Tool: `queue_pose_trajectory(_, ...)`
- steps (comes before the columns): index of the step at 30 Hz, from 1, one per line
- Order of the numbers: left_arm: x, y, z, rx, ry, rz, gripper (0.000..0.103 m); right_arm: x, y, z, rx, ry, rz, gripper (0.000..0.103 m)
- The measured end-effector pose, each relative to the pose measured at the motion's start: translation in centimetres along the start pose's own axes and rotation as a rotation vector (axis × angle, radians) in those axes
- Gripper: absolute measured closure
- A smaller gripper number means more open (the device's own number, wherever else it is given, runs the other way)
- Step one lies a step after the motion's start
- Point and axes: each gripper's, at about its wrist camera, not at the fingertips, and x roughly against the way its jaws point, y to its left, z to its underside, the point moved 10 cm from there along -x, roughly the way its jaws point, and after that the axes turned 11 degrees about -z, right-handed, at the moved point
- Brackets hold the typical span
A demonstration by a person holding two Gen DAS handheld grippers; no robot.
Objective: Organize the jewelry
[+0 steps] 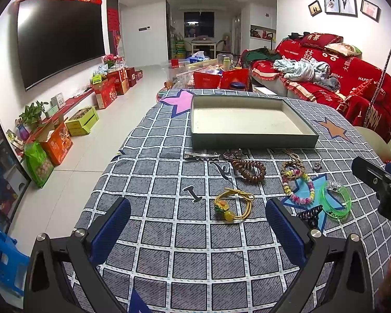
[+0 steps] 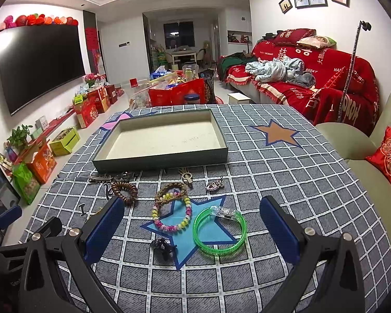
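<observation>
A shallow grey box [image 1: 250, 140] [image 2: 159, 161] with a bare cream inside stands on the checked tablecloth. In front of it lie a yellow cord bracelet [image 1: 232, 206], a brown bead coil [image 1: 250, 169] [image 2: 124, 191], a multicoloured bead bracelet [image 1: 299, 187] [image 2: 170, 215], a green bangle [image 1: 336, 202] [image 2: 219, 232], a black claw clip [image 1: 310, 214] [image 2: 163, 247], a silver hair clip [image 1: 200, 155] and a small silver charm [image 2: 214, 185]. My left gripper [image 1: 198, 214] is open just before the yellow bracelet. My right gripper [image 2: 193, 219] is open around the bead bracelet and bangle.
A red-covered sofa [image 1: 325, 78] stands to the right of the table, with a beige seat and red cushion [image 2: 388, 154] close by. Gift boxes and bags [image 1: 109, 88] line the floor under a wall TV at left. A cluttered low table [image 2: 174, 88] stands beyond the far edge.
</observation>
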Motion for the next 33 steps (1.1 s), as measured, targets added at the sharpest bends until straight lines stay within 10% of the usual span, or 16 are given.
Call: queue_pose_trajectory(33, -0.10, -0.34, 0.56, 0.000, 0.017, 0.004, 0.000, -0.05, 0.17, 0.13, -0.005, 0.005, -0.001, 0.000)
